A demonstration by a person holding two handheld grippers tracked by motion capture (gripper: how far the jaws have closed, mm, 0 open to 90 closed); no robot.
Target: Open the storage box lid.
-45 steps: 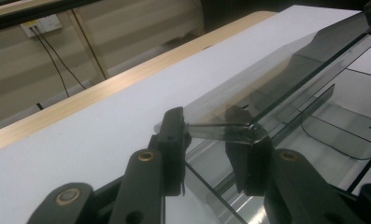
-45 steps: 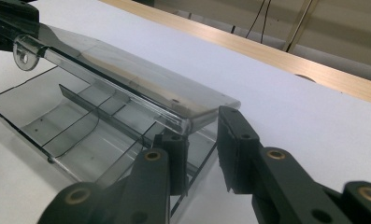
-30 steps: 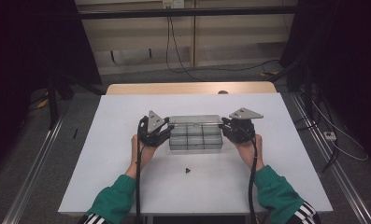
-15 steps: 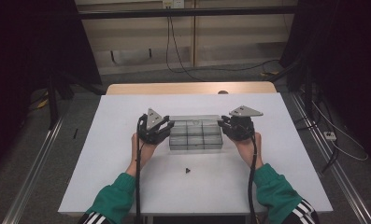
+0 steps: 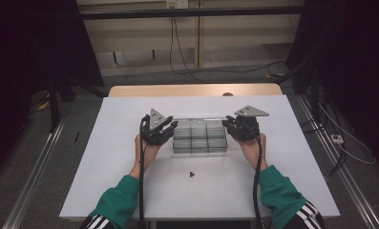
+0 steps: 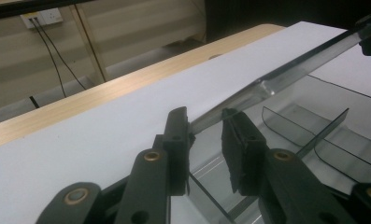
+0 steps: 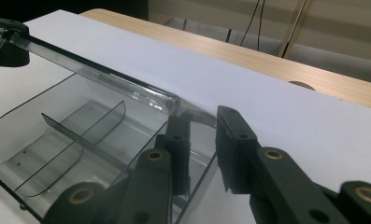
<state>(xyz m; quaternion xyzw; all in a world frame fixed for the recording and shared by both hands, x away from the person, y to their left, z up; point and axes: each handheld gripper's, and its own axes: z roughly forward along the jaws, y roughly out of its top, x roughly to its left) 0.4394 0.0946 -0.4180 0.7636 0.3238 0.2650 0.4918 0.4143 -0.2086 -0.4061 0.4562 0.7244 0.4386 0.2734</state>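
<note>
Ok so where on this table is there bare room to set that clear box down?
The white table is bare left of the left tongs, right of the right tongs, and behind the clear divided plastic box. In front, only a small black piece lies. The middle is crowded.

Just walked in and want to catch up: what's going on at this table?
A person holds a gripper in each hand at the two ends of a clear divided box on the white table. The left gripper has been closing on the lid's near corner, and the right gripper straddles the lid's other end. The lid is raised open, the compartments look empty, and a small dark piece lies in front of the box.
</note>
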